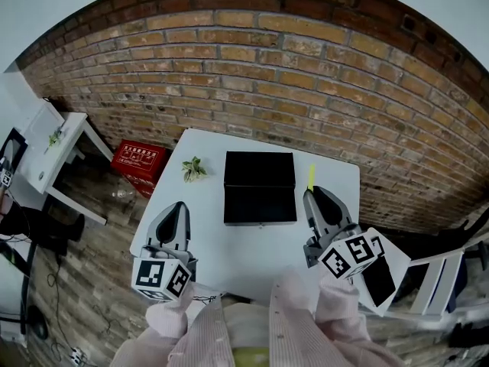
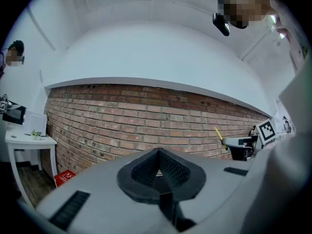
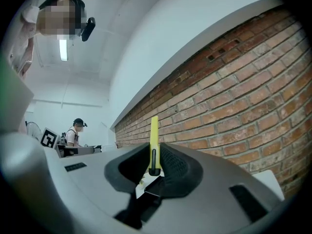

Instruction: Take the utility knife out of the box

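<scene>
Knife [image 3: 154,145] gripped in right claw [image 1: 312,196], out of box [image 1: 260,187] and just right of it. Long axis in line with claw, tip pointing far, toward brick wall. Left claw [image 1: 178,212] clenched, empty, near-left of box. Next, probably: lower onto surface [image 1: 206,251].

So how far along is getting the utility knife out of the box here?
Done: the yellow utility knife is out, clear of the black box. In hand: the right gripper clamps it. Remaining: perhaps setting it down; the left gripper is shut, empty.
</scene>
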### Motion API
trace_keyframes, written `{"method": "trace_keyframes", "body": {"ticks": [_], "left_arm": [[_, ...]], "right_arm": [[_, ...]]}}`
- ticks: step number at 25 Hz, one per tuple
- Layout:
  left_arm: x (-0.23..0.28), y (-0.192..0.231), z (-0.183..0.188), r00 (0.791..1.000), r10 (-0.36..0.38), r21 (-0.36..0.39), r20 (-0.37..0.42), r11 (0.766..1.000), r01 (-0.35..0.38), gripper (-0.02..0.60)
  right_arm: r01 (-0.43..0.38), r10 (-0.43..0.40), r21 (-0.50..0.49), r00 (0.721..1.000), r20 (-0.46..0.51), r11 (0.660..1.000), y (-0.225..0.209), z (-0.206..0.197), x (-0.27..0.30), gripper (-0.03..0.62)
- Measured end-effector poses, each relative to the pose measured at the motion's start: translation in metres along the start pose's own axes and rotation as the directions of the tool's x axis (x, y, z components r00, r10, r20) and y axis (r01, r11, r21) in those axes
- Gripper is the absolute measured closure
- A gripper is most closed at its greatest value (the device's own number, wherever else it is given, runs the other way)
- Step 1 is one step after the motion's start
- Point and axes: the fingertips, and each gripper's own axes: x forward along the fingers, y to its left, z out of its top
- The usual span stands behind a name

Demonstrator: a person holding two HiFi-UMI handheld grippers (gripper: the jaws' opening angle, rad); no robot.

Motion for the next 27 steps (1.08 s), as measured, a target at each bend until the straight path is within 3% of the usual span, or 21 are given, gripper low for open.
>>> {"method": "trace_keyframes", "body": {"ticks": [27], "left_arm": [[0.001, 0.000, -0.009, 0.999, -0.008, 0.035, -0.041, 0.999, 0.009, 0.589]], "right_arm": [[0.028, -0.030, -0.056, 0.999, -0.037, 0.998, 0.001, -0.012, -0.002, 0.526]]}}
